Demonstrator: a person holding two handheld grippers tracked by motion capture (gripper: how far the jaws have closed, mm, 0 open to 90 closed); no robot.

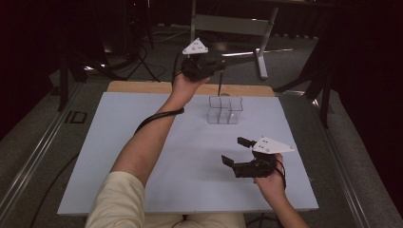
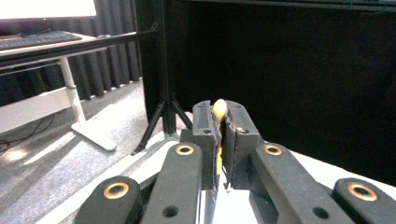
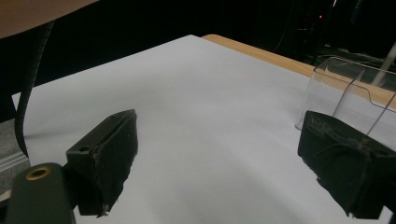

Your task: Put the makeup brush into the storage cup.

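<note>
**Thin rod held above a clear divided holder**

The left gripper [image 1: 215, 66] is raised above and just behind the clear holder [image 1: 225, 110], its jaws closed on a thin dark rod [image 1: 219, 88] with a yellowish tip [image 2: 219, 108]. In the high view the rod hangs downward, its lower end near the holder's rear rim; whether it has entered a compartment cannot be told. The holder stands on the white board [image 1: 142, 156], near the board's far edge. The right gripper [image 1: 236, 151] rests in front of the holder and slightly to its right, jaws spread wide and empty. By this evidence the rod is picked up and positioned; lowering and release appear to remain.
</note>
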